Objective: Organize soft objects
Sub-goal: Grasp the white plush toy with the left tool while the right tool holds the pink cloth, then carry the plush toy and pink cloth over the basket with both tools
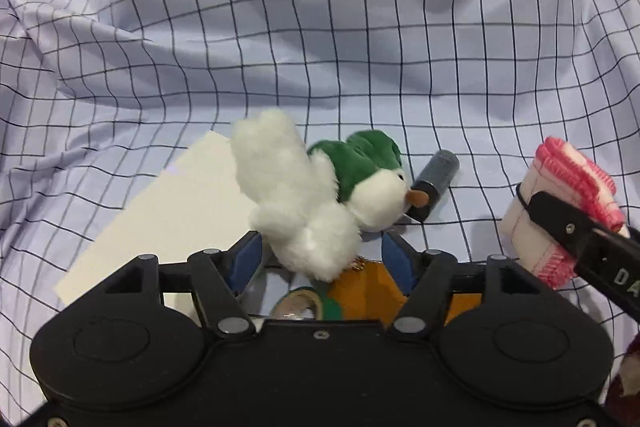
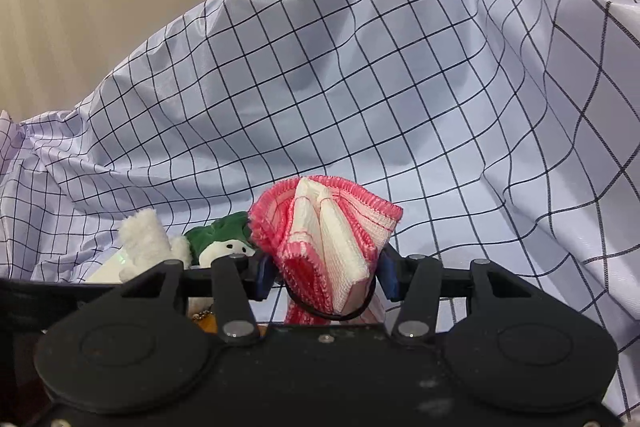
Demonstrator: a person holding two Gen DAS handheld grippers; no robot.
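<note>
Two tongs, each with a soft thing between its fingers, over checked cloth.

Left tongs [image 1: 320, 255] clasp a fluffy white plush [image 1: 308, 207] with green cap; right tongs [image 2: 326, 273] pinch a folded waffle-weave towel [image 2: 324, 239], pink-edged, banded by a black loop.

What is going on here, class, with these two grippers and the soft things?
A person works two handheld grippers over a checked cloth. The left gripper holds a white plush duck with a green cap, its beak by a grey cylinder. The right gripper is clamped on a folded pink-and-white towel looped with a black band. A white card lies under the duck's side.
</note>
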